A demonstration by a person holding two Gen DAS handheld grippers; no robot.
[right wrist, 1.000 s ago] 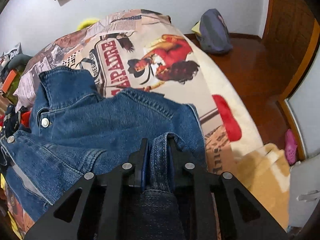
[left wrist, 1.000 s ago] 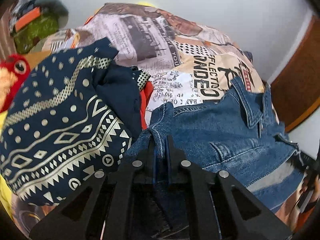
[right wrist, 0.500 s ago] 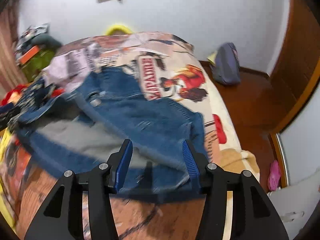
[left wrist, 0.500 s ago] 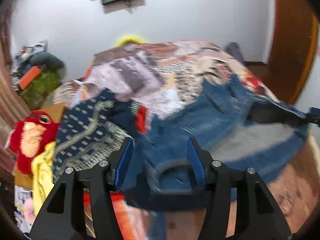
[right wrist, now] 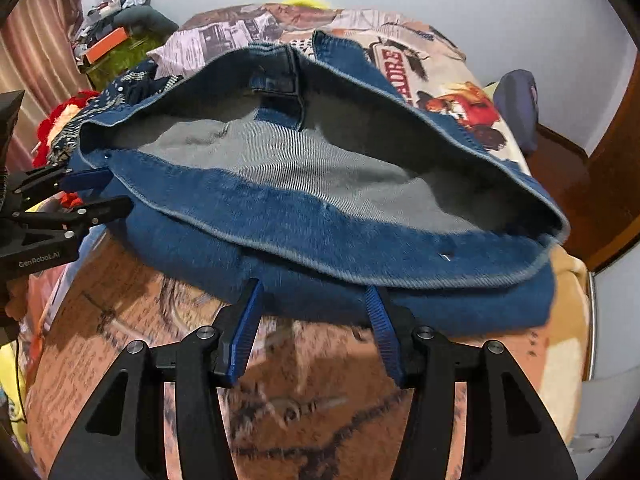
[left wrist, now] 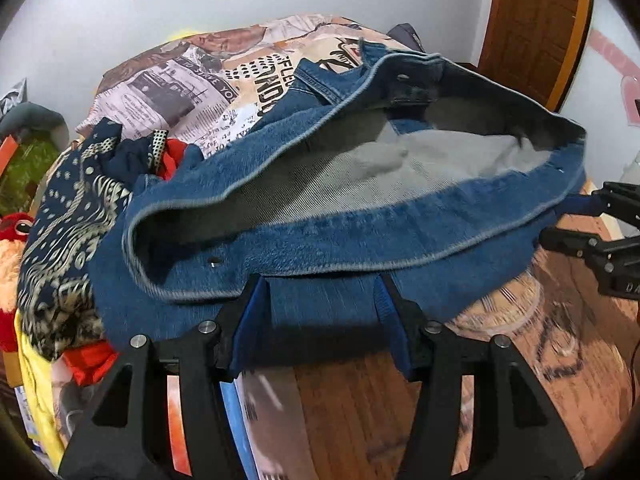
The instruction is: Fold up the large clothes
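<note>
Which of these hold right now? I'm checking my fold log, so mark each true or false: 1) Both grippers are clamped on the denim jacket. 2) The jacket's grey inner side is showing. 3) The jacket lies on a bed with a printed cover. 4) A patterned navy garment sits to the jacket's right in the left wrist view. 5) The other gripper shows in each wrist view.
1) False. The left gripper and right gripper stand open, pads clear of the denim jacket.
2) True. Its grey lining faces up.
3) True. It rests on the printed bed cover.
4) False. The patterned navy garment lies to its left.
5) True.
</note>
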